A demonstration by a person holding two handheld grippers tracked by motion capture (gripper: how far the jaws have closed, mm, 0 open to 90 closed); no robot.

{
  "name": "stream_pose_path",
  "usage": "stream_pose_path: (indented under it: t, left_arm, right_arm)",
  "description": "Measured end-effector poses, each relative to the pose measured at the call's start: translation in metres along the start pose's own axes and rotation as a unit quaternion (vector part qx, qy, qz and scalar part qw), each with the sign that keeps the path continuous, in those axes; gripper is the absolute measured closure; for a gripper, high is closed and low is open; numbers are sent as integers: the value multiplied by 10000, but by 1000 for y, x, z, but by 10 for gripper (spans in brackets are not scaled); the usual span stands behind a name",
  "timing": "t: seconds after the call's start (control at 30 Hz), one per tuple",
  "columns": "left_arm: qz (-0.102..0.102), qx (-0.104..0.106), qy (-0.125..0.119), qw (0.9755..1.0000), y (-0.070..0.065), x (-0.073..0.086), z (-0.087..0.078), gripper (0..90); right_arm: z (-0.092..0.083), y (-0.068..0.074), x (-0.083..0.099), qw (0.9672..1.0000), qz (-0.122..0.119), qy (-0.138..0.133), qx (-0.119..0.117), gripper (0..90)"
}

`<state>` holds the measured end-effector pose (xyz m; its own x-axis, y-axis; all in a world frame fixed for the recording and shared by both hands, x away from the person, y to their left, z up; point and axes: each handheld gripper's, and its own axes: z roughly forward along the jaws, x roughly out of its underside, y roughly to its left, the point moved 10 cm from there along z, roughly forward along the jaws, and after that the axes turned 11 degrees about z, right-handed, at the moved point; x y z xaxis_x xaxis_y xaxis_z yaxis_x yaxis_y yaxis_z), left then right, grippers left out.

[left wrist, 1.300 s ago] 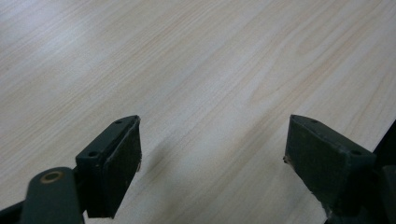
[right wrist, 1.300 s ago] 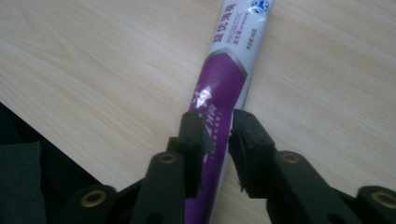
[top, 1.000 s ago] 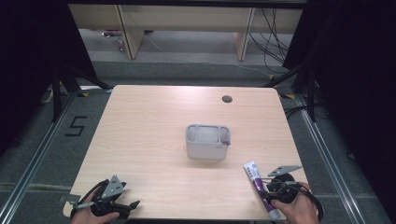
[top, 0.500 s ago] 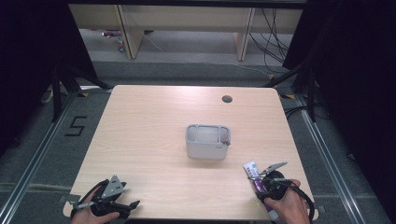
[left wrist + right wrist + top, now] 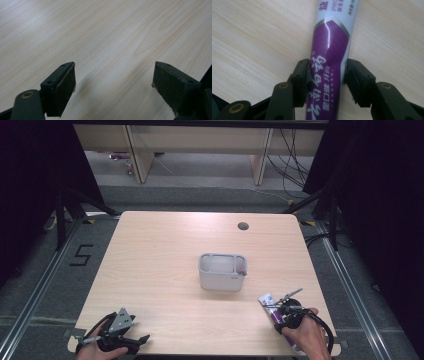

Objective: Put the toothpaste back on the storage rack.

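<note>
A purple and white toothpaste tube [image 5: 267, 301] [image 5: 332, 37] lies flat on the wooden table [image 5: 165, 260], near its front right corner. My right gripper [image 5: 281, 312] [image 5: 327, 72] is down over it with one jaw on each long side. The pads sit right at the tube's edges and the tube looks unsqueezed. My left gripper [image 5: 141, 342] [image 5: 113, 82] rests at the front left corner, jaws wide open over bare wood. A grey container [image 5: 222, 280] with compartments stands at the table's middle.
A small round hole [image 5: 243, 226] marks the table's far right part. The table's front edge runs just under both hands. Shelving and cables stand on the floor beyond the far edge.
The right hand has shifted left and a little down, bringing its jaws over the tube. The tube and the left gripper have stayed in place.
</note>
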<state>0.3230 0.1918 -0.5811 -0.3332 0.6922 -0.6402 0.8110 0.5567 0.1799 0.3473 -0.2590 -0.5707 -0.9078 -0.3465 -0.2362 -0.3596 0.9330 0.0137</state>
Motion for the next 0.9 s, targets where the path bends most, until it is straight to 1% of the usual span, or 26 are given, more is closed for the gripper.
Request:
stream_pose_path:
  t: [0.03, 0.07, 0.13, 0.17, 0.2, 0.23, 0.3, 0.33, 0.37, 0.4, 0.43, 0.47, 0.5, 0.53, 0.57, 0.6, 0.63, 0.67, 0.7, 0.73, 0.77, 0.8, 0.83, 0.87, 0.9]
  left_arm:
    - [-31, -12, -22, 10000, 0, 0, 0, 179]
    - [-38, -21, -28, 10000, 0, -1, 1, 178]
    - [-15, -29, 1, 10000, 0, 0, 1, 178]
    - [-7, -32, 2, 10000, 0, 0, 0, 178]
    - [-20, -34, -4, 10000, 0, 0, 1, 178]
    - [-20, -38, -6, 10000, 0, 0, 1, 178]
    - [-13, -32, 4, 10000, 0, 0, 1, 178]
    - [14, 9, 21, 10000, 0, 1, 0, 178]
    - [105, -2, 98, 9999, 1, 2, -1, 178]
    - [-32, -39, -16, 10000, 0, 0, 1, 178]
    - [-25, -10, -19, 10000, 0, 0, 0, 178]
    - [19, 3, 16, 10000, 0, 0, 0, 178]
    - [39, -17, 37, 10000, 1, 1, 0, 178]
    - [-26, -34, -7, 10000, 0, 0, 1, 178]
    - [-10, -31, 7, 10000, 0, 0, 1, 178]
    - [-7, -31, 4, 10000, 0, 0, 1, 178]
    - [-13, -19, -5, 10000, 0, 0, 1, 178]
    - [82, 12, 66, 9999, 0, 1, -1, 178]
    - [60, -11, 49, 10000, 0, 1, 0, 178]
    - [-24, -31, -22, 10000, 0, 0, 1, 178]
    - [18, 20, 20, 10000, -1, 0, 0, 178]
    - [58, 33, 55, 10000, -1, 1, -1, 178]
    - [47, 10, 27, 10000, -1, 1, -1, 178]
    - [32, 21, 14, 10000, -1, 0, 0, 178]
    - [24, 5, 14, 10000, 0, 1, 0, 178]
  right_arm:
    - [1, 0, 0, 10000, 35, 40, 16, 549]
    - [1, 0, 1, 9998, 93, 148, 0, 550]
    - [1, 0, 0, 9998, 119, 174, -62, 552]
    - [1, 1, 1, 9993, 208, 290, -96, 553]
    - [1, 0, 0, 9994, 155, 273, -112, 554]
    - [1, 1, 0, 9990, 286, 349, -76, 555]
    - [2, -1, -3, 9992, 172, 352, -106, 558]
    - [2, -2, -3, 9990, 154, 399, -151, 559]
    - [2, -3, -5, 9990, 155, 372, -179, 562]
    - [2, -4, -5, 9987, 164, 428, -235, 564]
    - [3, -5, -7, 9988, 168, 395, -215, 566]
    - [2, -7, -7, 9986, 86, 452, -256, 569]
    - [2, -6, -7, 9984, 141, 486, -250, 572]
    - [2, -7, -8, 9983, 89, 500, -287, 576]
    - [1, -7, -8, 9980, 142, 568, -227, 583]
    - [1, -7, -9, 9982, 80, 508, -296, 595]
    - [-1, -8, -11, 9982, 63, 510, -295, 620]
    - [-1, -9, -13, 9985, 64, 440, -313, 654]
    - [-4, -10, -13, 9983, 155, 484, -294, 692]
    - [-6, -13, -15, 9986, 71, 435, -305, 733]
    - [-6, -17, -15, 9986, 128, 471, -193, 756]
    - [-4, -19, -15, 9984, 137, 507, -189, 757]
    - [-3, -20, -15, 9983, 118, 541, -161, 757]
    - [-2, -22, -15, 9981, 52, 592, -139, 757]
    - [-1, -22, -16, 9982, 16, 588, -142, 756]
